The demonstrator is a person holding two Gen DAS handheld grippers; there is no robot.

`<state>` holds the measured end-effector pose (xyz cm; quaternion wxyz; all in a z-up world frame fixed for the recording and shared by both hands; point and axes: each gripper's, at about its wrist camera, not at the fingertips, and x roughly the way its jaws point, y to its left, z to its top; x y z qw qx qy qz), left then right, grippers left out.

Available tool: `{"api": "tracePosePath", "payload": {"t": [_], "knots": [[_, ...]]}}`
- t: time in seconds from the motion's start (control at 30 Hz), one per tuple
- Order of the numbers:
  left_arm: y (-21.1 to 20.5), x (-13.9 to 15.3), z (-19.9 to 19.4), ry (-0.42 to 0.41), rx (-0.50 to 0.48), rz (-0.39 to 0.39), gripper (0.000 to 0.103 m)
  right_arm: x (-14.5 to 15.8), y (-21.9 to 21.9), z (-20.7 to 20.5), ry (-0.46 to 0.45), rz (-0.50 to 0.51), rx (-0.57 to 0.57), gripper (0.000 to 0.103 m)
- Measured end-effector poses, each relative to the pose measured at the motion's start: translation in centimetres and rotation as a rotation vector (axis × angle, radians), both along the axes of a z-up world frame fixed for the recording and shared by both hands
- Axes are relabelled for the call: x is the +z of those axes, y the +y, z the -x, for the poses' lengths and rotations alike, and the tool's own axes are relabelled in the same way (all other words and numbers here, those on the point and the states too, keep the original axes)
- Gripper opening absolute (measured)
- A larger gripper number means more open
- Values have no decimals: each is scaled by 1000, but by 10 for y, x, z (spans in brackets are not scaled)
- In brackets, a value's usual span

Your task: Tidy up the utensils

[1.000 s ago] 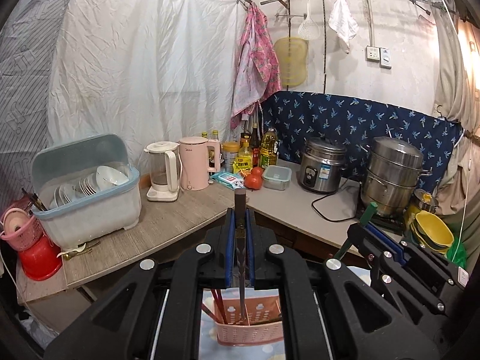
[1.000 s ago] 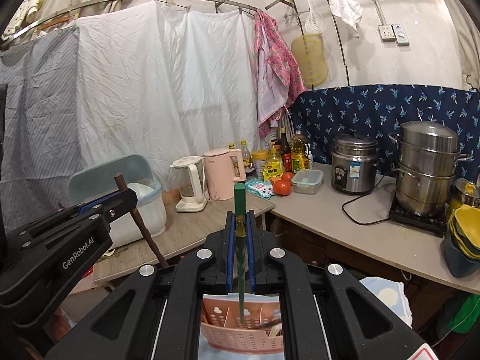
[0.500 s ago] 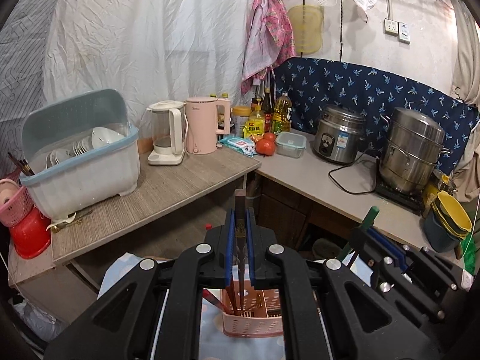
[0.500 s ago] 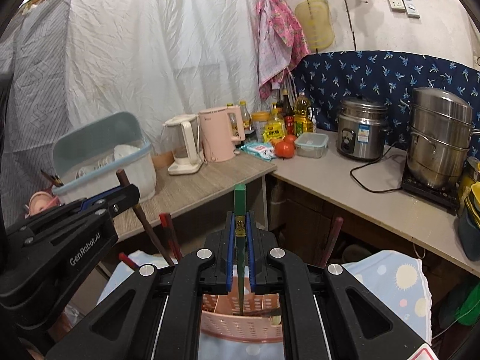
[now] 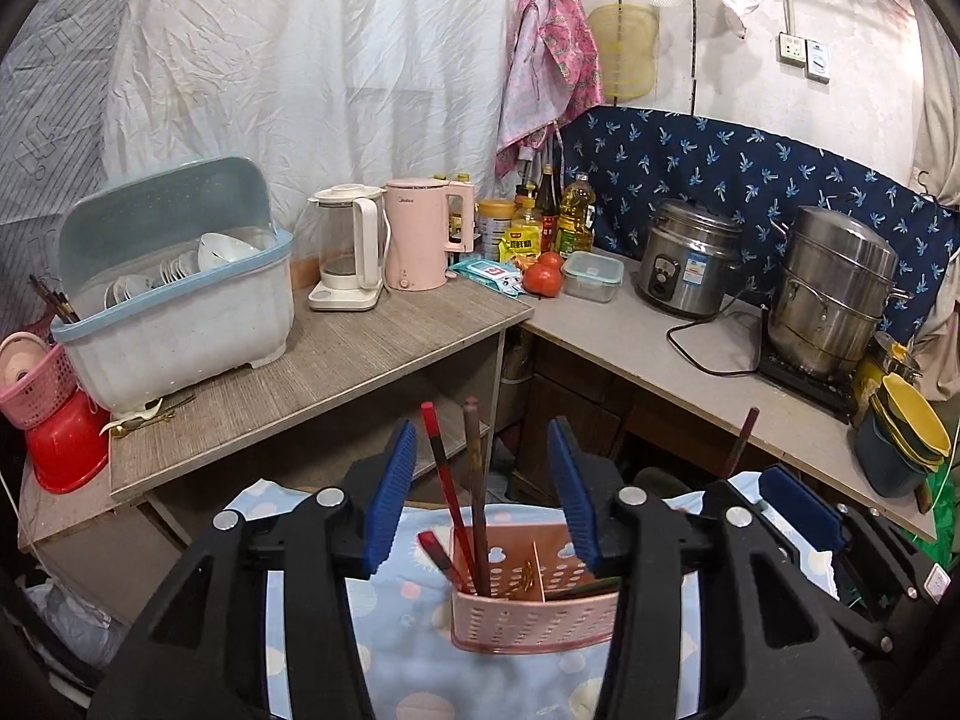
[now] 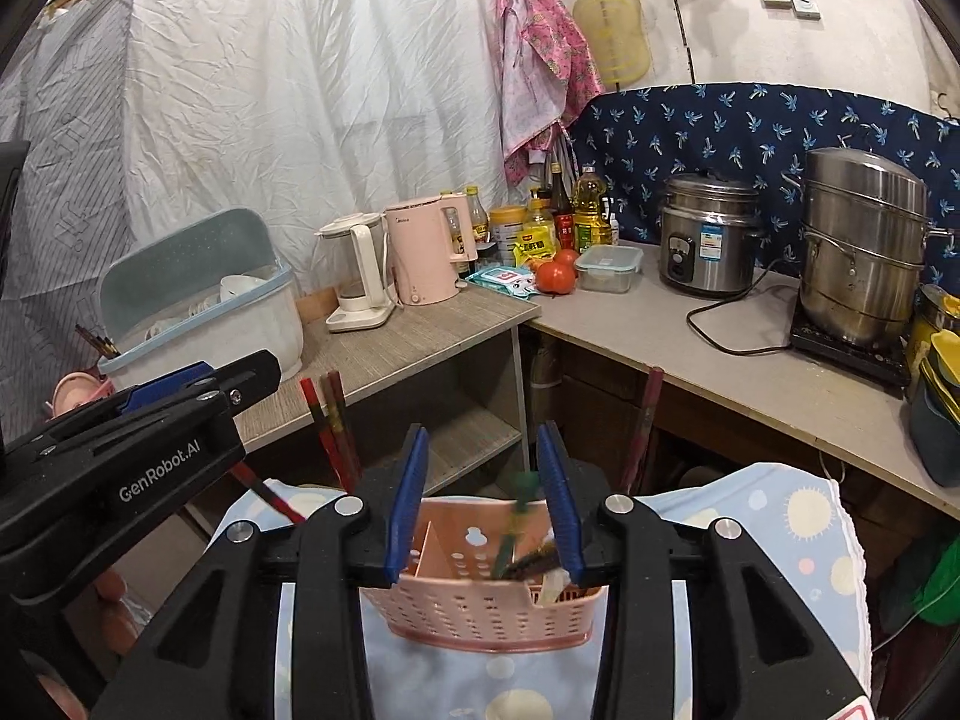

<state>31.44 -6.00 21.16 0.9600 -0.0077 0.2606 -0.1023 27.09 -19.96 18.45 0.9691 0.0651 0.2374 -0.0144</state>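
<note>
Left wrist view: the left tongs [image 5: 483, 483] have just been opening and now stand apart, gripping nothing; the brown chopstick [image 5: 475, 492] stands free between them beside the red chopsticks [image 5: 441, 480]. All lean in the left compartment of the pink basket [image 5: 534, 618], at 6 o'clock on the dotted cloth [image 5: 414, 660]. In the right wrist view the right tongs [image 6: 483, 501] have likewise just opened; the green utensil [image 6: 513, 525], blurred, sits loose in the right compartment. The sticks are likely light, stiff and slippery: grip mid-shaft. At 10 o'clock, on the bench [image 5: 336, 372], stands the dish rack [image 5: 180, 312].
</note>
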Motion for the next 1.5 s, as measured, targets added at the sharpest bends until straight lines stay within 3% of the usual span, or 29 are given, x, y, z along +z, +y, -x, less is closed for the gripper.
{"api": "tracePosePath", "payload": {"t": [0.77,1.13,1.27,1.37,1.5], "knots": [[-7,-16,60,14,-12,-52,48,-11,1,67,14,-1,-13,51],[-5,-33,113,37,6,-103,62,-26,8,116,46,37,-31,58],[0,-40,131,65,16,-105,68,-32,11,137,71,32,-41,67],[0,-45,147,76,25,-124,78,-37,13,151,95,35,-52,71],[6,-53,167,105,36,-116,84,-43,14,168,130,32,-60,73]]}}
